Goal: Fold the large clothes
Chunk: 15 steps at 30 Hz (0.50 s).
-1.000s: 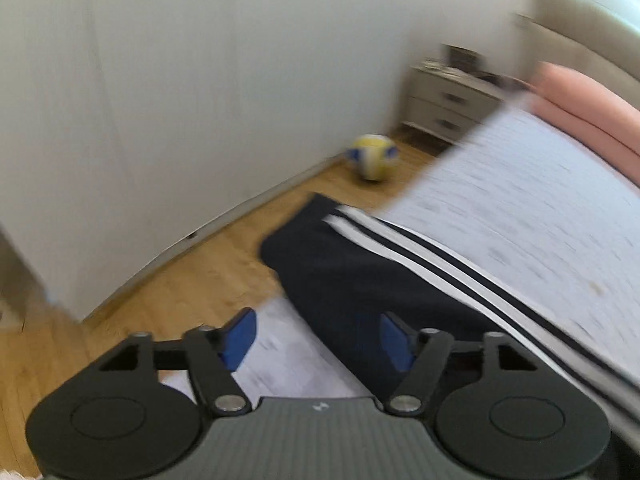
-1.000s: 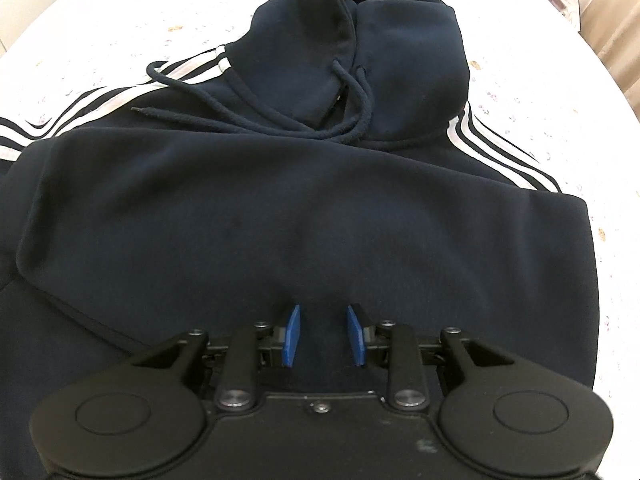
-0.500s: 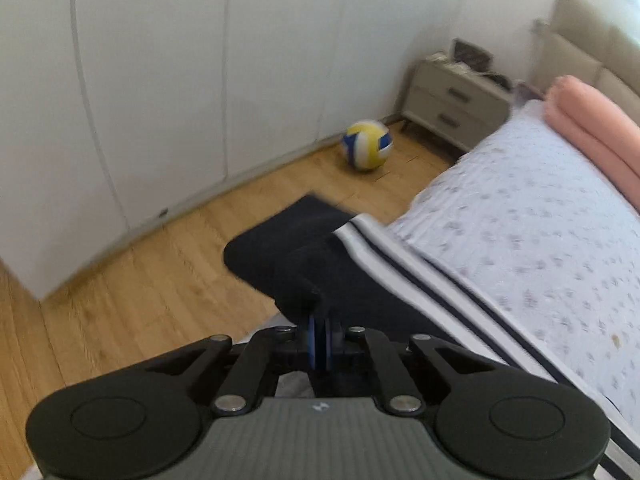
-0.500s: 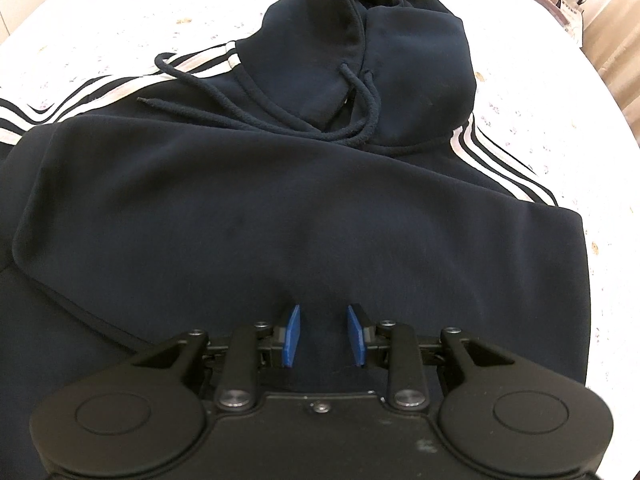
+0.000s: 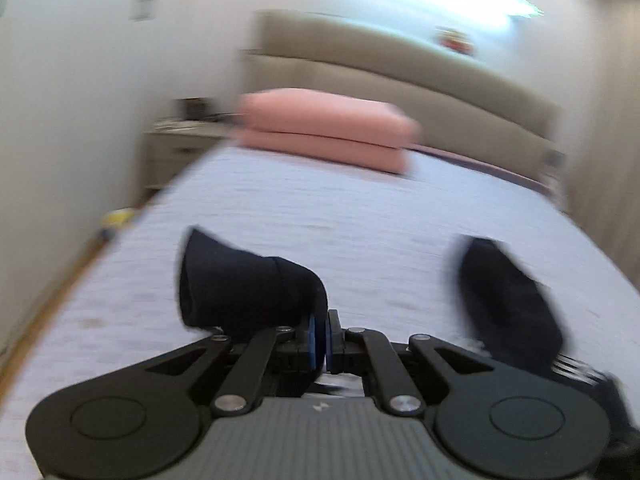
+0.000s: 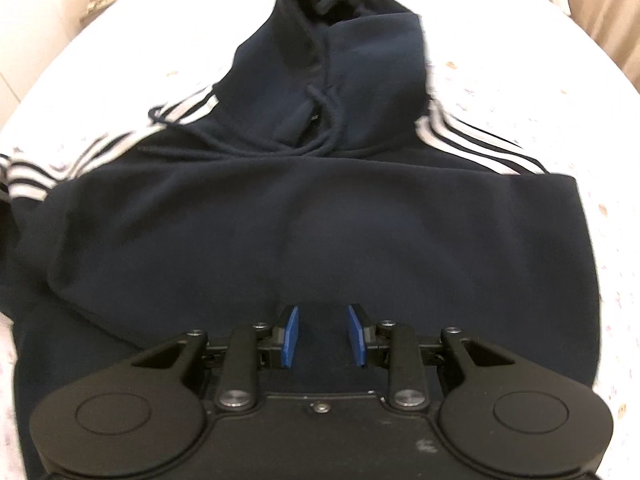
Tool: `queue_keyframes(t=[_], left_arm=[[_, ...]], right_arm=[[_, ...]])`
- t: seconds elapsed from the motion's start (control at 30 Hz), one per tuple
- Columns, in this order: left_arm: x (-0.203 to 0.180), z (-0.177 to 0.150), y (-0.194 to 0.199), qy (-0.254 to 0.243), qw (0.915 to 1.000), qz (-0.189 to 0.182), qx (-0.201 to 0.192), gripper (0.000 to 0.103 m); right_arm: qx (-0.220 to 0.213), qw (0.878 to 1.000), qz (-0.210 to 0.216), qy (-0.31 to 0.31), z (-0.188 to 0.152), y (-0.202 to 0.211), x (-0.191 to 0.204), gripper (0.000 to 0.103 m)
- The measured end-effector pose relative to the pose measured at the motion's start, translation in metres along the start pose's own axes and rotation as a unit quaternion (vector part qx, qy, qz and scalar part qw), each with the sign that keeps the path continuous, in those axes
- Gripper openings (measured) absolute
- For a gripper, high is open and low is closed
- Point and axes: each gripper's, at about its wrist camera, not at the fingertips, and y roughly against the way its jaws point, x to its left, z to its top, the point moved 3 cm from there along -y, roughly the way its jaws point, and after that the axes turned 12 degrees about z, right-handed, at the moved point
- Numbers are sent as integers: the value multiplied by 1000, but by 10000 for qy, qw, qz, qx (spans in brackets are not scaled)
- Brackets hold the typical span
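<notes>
- Left wrist view: the left tool is pressed together, pinching the sleeve cuff, lifted above the bed. The hood shows blurred to its right, so the sleeve likely has to cross that way.
- Right wrist view: the right tool stands partly spread, holding nothing, over the hoodie. The hoodie lies flat on the bed, its hood pointing away from the tool.

Two pink pillows were stacked against a beige headboard on the bed; a nightstand was set beside it.
</notes>
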Motion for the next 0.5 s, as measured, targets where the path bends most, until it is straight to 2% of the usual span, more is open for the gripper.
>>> queue_keyframes(t=[0.1, 0.2, 0.27, 0.3, 0.33, 0.37, 0.43, 0.47, 0.5], left_arm=[[-81, -15, 13, -436, 9968, -664, -46, 5], [-160, -35, 30, -867, 9881, -1266, -93, 5], [-205, -59, 30, -1016, 9762, -1904, 231, 15], [-222, -75, 27, -1092, 9720, -2040, 411, 22], [-235, -92, 22, -1185, 9691, -2061, 661, 37], [-246, -111, 15, -1297, 9658, -2015, 987, 40], [-249, -134, 8, -1303, 9642, -1825, 1416, 40], [-242, -141, 8, -1188, 9651, -1754, 1537, 40], [-232, -145, 8, -1043, 9663, -1684, 1645, 40]], right_arm=[[-206, 9997, 63, -138, 0, 29, -28, 37], [-376, 9990, -41, -248, -1, 55, -67, 39], [-397, 9987, -62, -322, -4, 62, -90, 43], [-376, 9985, -28, -384, -6, 64, -101, 44], [-337, 9983, 76, -459, -7, 64, -111, 44], [-298, 9978, 231, -547, -8, 63, -119, 45], [-327, 9953, 604, -690, -9, 61, -125, 46], [-367, 9933, 832, -716, -7, 59, -125, 51], [-421, 9913, 1015, -723, -5, 57, -123, 64]])
